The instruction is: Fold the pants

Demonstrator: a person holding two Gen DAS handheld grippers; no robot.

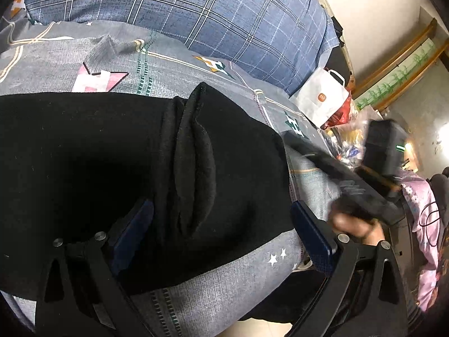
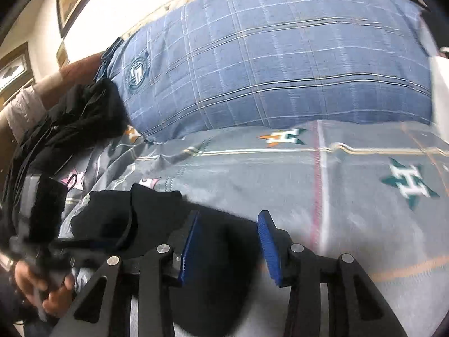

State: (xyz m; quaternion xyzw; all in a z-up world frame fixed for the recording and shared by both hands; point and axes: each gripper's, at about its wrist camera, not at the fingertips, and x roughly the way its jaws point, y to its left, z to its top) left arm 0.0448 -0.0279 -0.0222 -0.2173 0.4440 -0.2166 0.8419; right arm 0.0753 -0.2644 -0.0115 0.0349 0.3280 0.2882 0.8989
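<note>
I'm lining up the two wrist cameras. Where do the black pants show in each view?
Left wrist view: the black pants fill the left and centre, lying on the grey bedsheet, between the left claw's open fingers.
Right wrist view: the black pants sit at lower left and centre, running under the right claw.
Shared landmark: the blue plaid pillow along the top of both.

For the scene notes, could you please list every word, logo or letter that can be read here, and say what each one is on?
"mi": orange square logo on the white paper bag.
"H": letter on the star prints of the grey bedsheet.
Round crest on the blue plaid pillow: seems to hold an "H", its ring lettering too small to read.
The black pants show no text.
</note>
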